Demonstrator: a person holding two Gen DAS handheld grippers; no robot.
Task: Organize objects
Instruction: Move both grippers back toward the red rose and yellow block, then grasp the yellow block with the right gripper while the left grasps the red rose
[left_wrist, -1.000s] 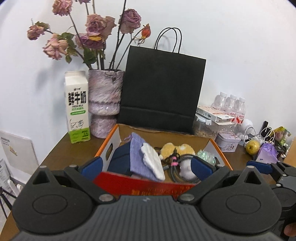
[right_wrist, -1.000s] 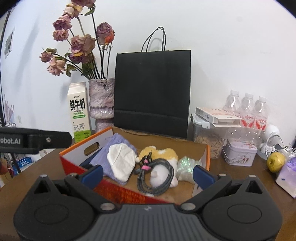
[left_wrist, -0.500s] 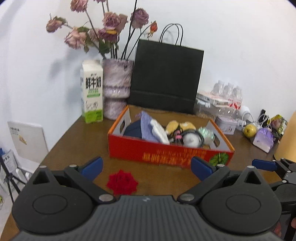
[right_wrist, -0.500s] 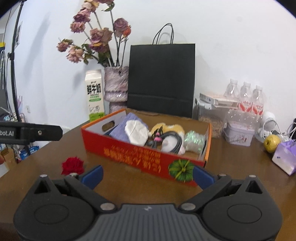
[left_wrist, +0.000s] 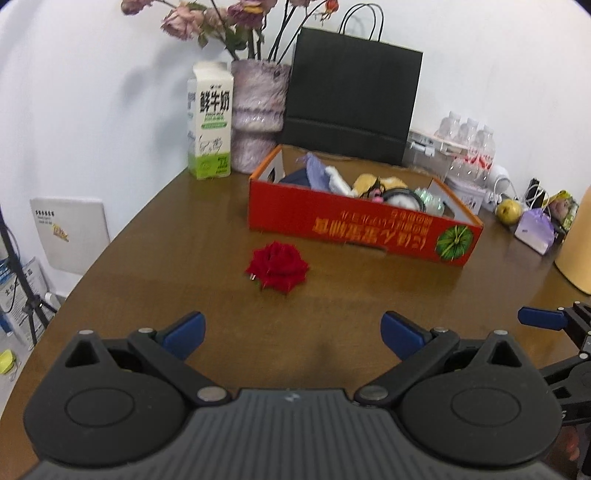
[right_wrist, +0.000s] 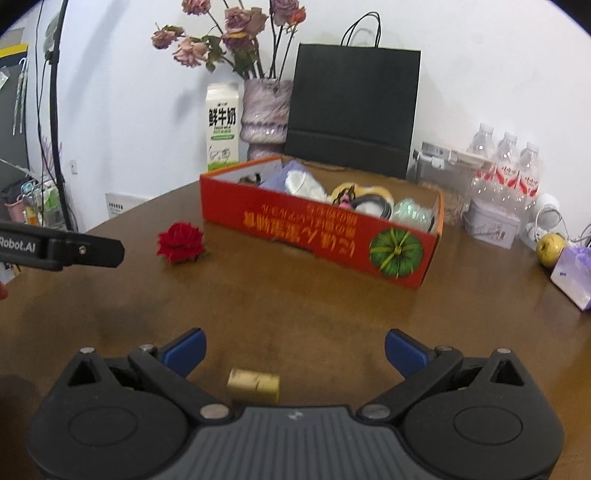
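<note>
An orange-red cardboard box (left_wrist: 362, 229) sits on the brown table and holds a purple cloth, a white pouch, a yellow plush, a coiled cable and a glittery ball. It also shows in the right wrist view (right_wrist: 317, 229). A red fabric rose (left_wrist: 277, 266) lies on the table in front of the box's left end, also in the right wrist view (right_wrist: 181, 242). A small gold cylinder (right_wrist: 253, 384) lies close before my right gripper (right_wrist: 294, 352), which is open and empty. My left gripper (left_wrist: 291, 334) is open and empty, well short of the rose.
Behind the box stand a milk carton (left_wrist: 209, 122), a vase of dried roses (left_wrist: 258, 114) and a black paper bag (left_wrist: 351, 99). At the right are water bottles (right_wrist: 506, 166), a tin (right_wrist: 489, 225), an apple (right_wrist: 550, 244) and a purple pouch (right_wrist: 572, 277). The table edge curves at left.
Both grippers have pulled back from over the box toward the table's near side. The rose and the gold cylinder have come into view. Both stay open.
</note>
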